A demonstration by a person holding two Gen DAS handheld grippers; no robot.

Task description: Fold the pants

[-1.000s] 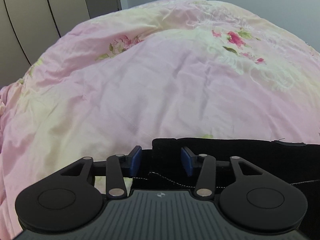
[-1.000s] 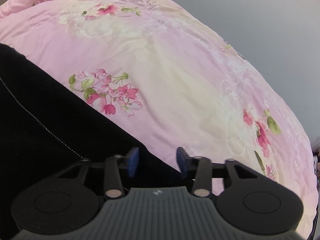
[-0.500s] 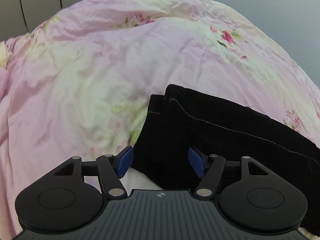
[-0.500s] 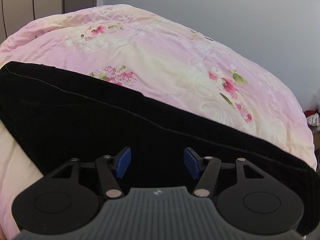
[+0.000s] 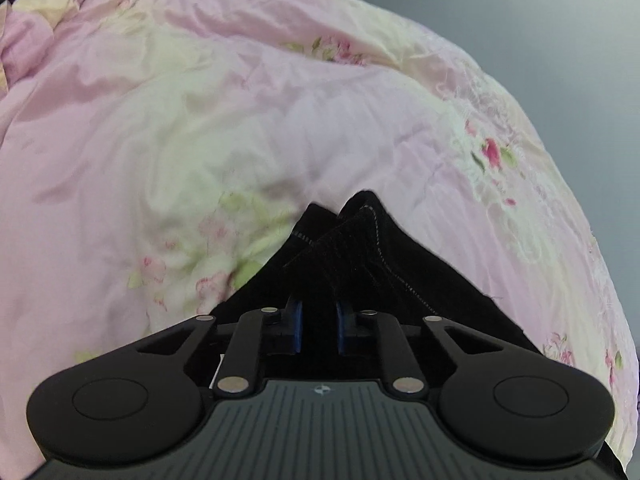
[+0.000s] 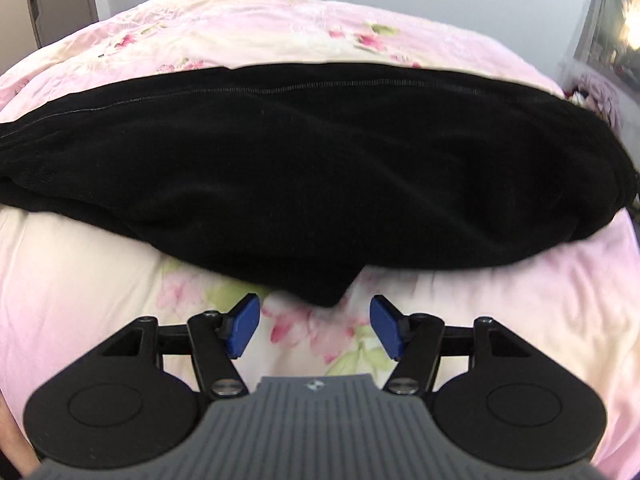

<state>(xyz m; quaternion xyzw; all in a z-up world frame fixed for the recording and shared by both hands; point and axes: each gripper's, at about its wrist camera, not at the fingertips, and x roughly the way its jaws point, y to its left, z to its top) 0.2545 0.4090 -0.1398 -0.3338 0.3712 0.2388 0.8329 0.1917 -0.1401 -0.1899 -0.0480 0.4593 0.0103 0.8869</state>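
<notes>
Here my left gripper (image 5: 318, 328) pinches the hem of the black pants (image 6: 304, 168) to carry it over, while my right gripper (image 6: 314, 330) waits spread and empty above the quilt (image 5: 200, 140).

Even, soft daylight in both views; no hard shadows. Strong fisheye bending at the edges, dark vignette in the corners. Pants (image 6: 304, 168) read near-solid black, with little fold detail. Quilt (image 5: 200, 128) slightly soft. Blown-out glare and blur top right in right wrist view.
</notes>
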